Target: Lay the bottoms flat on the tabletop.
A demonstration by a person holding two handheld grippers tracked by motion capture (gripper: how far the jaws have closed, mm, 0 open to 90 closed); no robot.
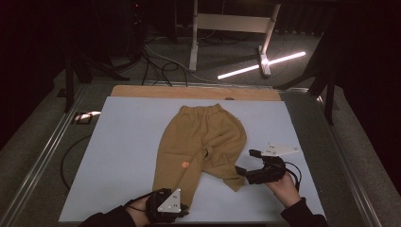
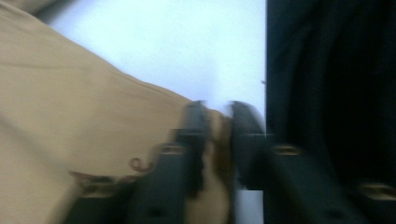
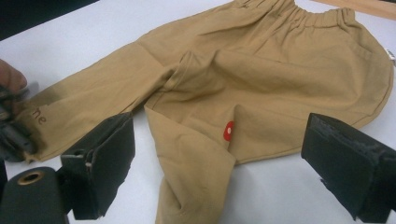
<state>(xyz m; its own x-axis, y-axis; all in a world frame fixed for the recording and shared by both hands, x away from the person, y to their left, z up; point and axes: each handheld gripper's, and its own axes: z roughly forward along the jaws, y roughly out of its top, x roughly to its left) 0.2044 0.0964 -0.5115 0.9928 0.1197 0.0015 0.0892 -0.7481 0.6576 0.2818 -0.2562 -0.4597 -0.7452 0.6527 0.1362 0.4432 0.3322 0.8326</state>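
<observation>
**A:** Start at the left. What has my left gripper [image 1: 182,207] got?

**B:** I see its jaws pinched together on the cuff of one leg of the tan trousers [image 1: 204,142], right at the near edge of the white mat [image 1: 118,156]. In the left gripper view a fold of tan cloth sits squeezed between the two black jaws, with some dark stitched lettering just left of them. The picture is blurred, so I can't say how deep the bite is.

**B:** Ahead of that claw the trousers lie flat, the elastic waistband at the far end and the legs running back towards me. A small red dot [image 1: 185,164] shows near the crotch.

**A:** And my right?

**B:** My right gripper [image 1: 245,163] is spread wide and holding nothing. The other leg's cuff lies just in front of and below its jaws, rumpled and folded under itself.

**A:** So which step is this?

**B:** I'd judge it the grasping stage of a fold or straighten: one cuff taken, the second not yet. Next I'd lower the right claw over that crumpled hem and close on a single layer, then lift both cuffs evenly so the cloth doesn't drag askew
</observation>
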